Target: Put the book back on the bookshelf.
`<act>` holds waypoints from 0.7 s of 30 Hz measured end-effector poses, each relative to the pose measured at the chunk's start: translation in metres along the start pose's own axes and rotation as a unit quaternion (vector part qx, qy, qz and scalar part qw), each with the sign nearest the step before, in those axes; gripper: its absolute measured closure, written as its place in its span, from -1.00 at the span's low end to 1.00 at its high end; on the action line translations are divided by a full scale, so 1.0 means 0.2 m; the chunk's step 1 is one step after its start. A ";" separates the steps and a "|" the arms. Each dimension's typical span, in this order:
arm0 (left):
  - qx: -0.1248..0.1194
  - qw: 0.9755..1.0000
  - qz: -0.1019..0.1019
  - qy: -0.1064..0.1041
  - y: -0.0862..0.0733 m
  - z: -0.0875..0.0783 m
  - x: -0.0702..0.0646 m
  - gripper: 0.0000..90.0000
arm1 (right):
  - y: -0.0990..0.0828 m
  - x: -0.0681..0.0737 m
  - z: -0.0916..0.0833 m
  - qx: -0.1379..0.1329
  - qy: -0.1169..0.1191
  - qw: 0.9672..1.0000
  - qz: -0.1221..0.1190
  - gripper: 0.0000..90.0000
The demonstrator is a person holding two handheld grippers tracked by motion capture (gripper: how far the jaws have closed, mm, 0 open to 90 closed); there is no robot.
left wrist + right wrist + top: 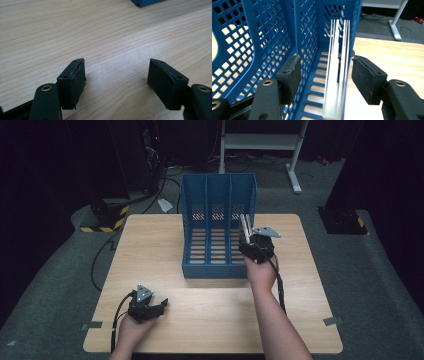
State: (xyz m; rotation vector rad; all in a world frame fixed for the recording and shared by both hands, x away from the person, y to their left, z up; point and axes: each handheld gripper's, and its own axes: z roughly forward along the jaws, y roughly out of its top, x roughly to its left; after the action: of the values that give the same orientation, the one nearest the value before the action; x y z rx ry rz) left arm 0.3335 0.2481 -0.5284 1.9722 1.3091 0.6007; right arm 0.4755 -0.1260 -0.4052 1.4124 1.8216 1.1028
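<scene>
Standing upright at frame centre, the white sheets (337,75) sit in our blue rack's (218,227) right compartment. Our right hand-held gripper (325,75) straddles them, pads apart, untouching. Lower left, our left hand-held gripper (116,80) gapes empty over the counter (300,310).

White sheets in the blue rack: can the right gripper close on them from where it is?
Probably yes. The white sheets stand upright between the right gripper's open fingers, pads apart from them. The blue rack's divider also sits inside that gap, so it may get pinched too.
</scene>
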 end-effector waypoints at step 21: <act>0.002 1.000 0.000 0.000 0.00 0.00 0.00 -0.32 | -0.22 -0.25 -0.23 0.005 0.037 0.999 -0.029 -0.14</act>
State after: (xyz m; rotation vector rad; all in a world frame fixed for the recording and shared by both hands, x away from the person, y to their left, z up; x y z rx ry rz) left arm 0.3328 0.2477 -0.5282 1.9748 1.3117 0.5989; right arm 0.4302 -0.1909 -0.4230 1.3319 1.9088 1.1320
